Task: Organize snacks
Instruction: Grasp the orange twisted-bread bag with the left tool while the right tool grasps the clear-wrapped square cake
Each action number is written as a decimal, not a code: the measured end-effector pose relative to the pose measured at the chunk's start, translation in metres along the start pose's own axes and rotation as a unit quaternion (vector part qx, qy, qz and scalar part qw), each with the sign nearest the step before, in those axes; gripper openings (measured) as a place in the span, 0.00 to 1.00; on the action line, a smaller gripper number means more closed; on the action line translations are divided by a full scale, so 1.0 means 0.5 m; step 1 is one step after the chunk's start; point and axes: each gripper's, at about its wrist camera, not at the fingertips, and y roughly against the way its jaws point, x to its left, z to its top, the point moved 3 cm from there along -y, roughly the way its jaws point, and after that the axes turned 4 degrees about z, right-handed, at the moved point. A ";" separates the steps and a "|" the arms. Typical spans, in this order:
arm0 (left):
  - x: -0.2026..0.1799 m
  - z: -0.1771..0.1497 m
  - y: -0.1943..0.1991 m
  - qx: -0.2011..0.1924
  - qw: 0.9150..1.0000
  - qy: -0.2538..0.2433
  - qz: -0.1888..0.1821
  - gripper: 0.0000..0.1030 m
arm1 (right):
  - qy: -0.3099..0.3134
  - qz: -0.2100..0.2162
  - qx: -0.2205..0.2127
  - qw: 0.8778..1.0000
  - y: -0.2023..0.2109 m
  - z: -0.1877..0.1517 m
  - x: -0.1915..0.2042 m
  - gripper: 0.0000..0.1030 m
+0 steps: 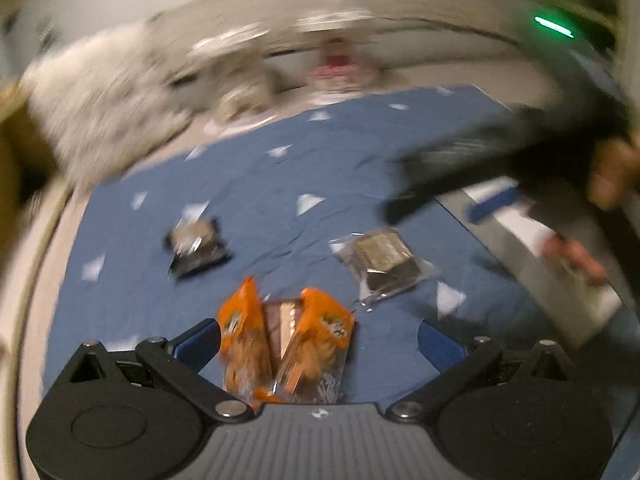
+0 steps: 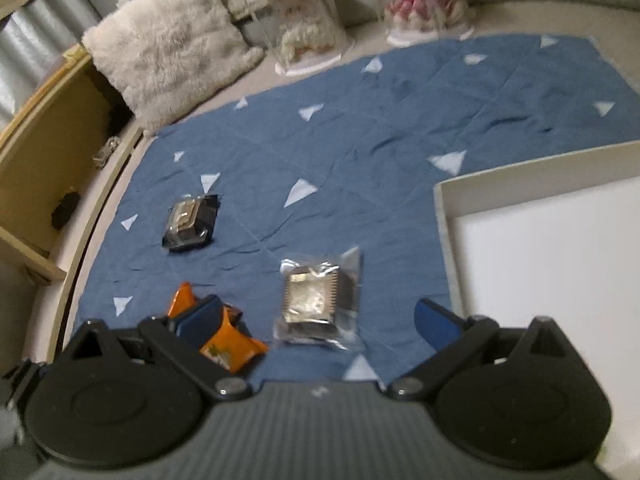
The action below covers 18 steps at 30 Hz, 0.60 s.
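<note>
Judging from how things lie, the sorting has hardly begun: the white tray [image 2: 444, 216] on the right of the blue cloth [image 2: 360, 128] shows only bare floor in the part the right wrist view covers, and three snacks lie loose on the cloth. The orange snack packet [image 1: 280, 344] sits between the fingers of the left tool [image 1: 318, 340], whose jaws are spread wide with neither pad seen pressing it, so it looks framed for a pick but not gripped. The right tool [image 2: 320, 320] is likewise spread and holds nothing; it hovers above the clear-wrapped wafer snack [image 2: 320, 296], which lies just beside the tray's left wall. A dark-wrapped snack [image 2: 190, 222] rests farther off, well apart from the other two and toward the cloth's left edge. All three appear left to move. In the left wrist view the right tool crosses the upper right as a dark blurred shape above the tray, so the two tools work near each other and could clash over the wafer. Beyond the cloth stand a fluffy cushion [image 2: 168, 44], a clear display case [image 2: 296, 20] and a pink doll under a dome [image 2: 420, 4], all well away from the snacks. The left view is heavily blurred, so fine contact cannot be told.
</note>
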 end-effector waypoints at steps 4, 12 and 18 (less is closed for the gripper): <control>-0.044 -0.005 -0.020 0.000 0.995 -0.095 -0.002 1.00 | -0.016 -0.006 0.024 1.000 -0.066 0.002 0.010 0.97; -0.058 -0.007 -0.087 0.037 0.989 -0.140 0.007 1.00 | -0.061 -0.037 0.040 0.997 -0.162 0.007 0.004 0.86; -0.056 0.009 -0.125 0.069 0.986 -0.150 0.022 0.89 | -0.026 -0.044 0.062 0.997 -0.179 0.013 0.004 0.62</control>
